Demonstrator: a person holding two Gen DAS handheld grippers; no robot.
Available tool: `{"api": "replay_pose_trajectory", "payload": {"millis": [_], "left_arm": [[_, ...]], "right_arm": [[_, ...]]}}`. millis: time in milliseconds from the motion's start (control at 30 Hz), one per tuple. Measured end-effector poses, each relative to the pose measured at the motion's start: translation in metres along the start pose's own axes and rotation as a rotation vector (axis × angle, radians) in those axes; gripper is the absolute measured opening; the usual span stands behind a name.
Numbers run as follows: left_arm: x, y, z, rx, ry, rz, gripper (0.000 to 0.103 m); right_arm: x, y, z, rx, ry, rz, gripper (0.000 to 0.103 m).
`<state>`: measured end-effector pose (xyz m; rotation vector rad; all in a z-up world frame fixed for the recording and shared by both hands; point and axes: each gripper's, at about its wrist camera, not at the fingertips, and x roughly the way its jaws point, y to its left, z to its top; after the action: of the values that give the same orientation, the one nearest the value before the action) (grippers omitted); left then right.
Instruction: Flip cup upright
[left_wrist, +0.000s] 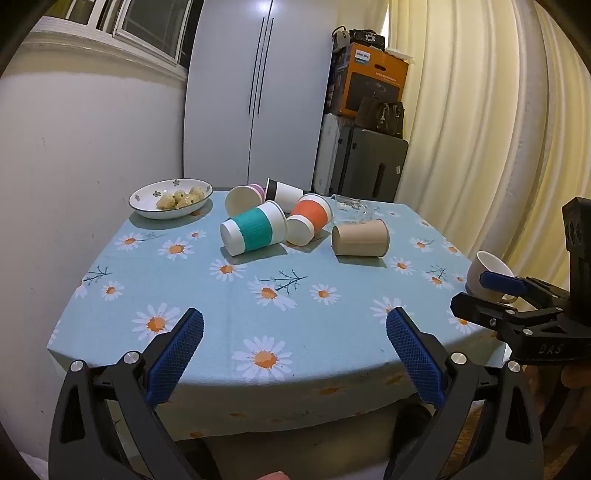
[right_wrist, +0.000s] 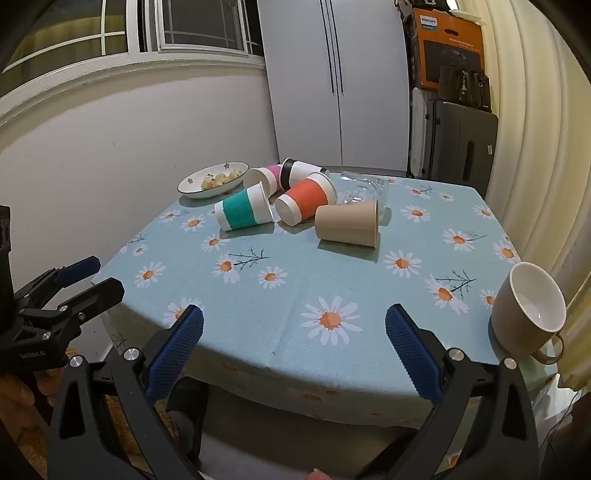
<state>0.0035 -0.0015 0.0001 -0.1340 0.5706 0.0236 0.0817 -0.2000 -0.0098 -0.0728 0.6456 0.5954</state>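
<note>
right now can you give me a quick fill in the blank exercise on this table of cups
1. The teal-banded cup lies on its ____.
2. The mug near the table's right edge stands ____.
3. The bowl holds ____ and sits at the table's far left.
4. Both grippers, left and right, are ____ and hold nothing.

Missing words: side; upright; food; open

Matt paper cups (left_wrist: 360, 238), a glossy ceramic mug (right_wrist: 528, 308), a printed cloth tablecloth (right_wrist: 295, 280).

Pale blue daisy-print cloth (right_wrist: 295, 258) on the worktop

Paper cups — one teal-banded (right_wrist: 242, 212), one orange-banded (right_wrist: 308, 197), one plain tan (right_wrist: 347, 223) — beside a beige mug (right_wrist: 524, 310), white inside.
</note>
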Motion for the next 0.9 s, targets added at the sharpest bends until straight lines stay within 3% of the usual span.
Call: {"api": "replay_pose_trajectory", "payload": {"millis": [900], "left_arm": [[-0.002, -0.003, -0.009, 0.004, 0.009, -0.014, 0.097]], "right_arm": [[0.004, -0.002, -0.003, -0.001, 0.023, 0.001, 0.098]]}}
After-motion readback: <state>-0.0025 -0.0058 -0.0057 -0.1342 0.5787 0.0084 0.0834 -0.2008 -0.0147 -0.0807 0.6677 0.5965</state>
